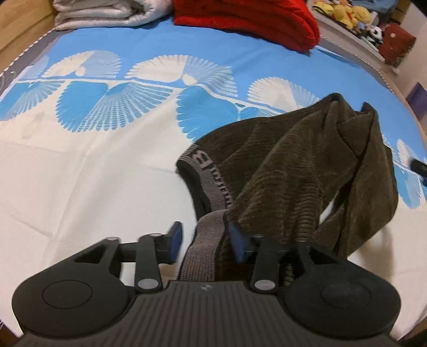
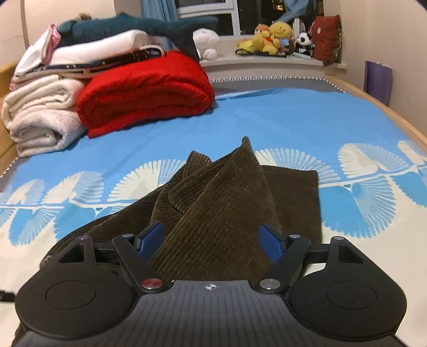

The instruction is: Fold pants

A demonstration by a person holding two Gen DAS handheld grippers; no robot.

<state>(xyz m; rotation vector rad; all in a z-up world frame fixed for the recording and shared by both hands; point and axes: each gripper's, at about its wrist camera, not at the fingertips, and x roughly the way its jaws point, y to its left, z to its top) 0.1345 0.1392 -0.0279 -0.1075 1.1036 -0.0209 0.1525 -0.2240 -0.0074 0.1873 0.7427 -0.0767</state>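
Left wrist view, left to right: folded pale blanket [image 1: 106, 13] at 11 o'clock, red blanket [image 1: 248, 21] at 12, blue-and-cream bed sheet [image 1: 80, 160] beneath. Brown corduroy pants [image 1: 293, 165] bunched on the bed from centre toward 3 o'clock, grey waistband [image 1: 205, 256] running down to 6. Left hand-held gripper [image 1: 206, 241] parted, waistband between its blue pads [image 1: 176, 235] with a gap on the left side, not clamped.

Right wrist view: blankets at 10 o'clock, plush toys [image 2: 272, 37] on the sill at 1. Pants peaked at centre. Right hand-held gripper [image 2: 213, 239] spread wide, cloth lying between the pads, no pinch visible.
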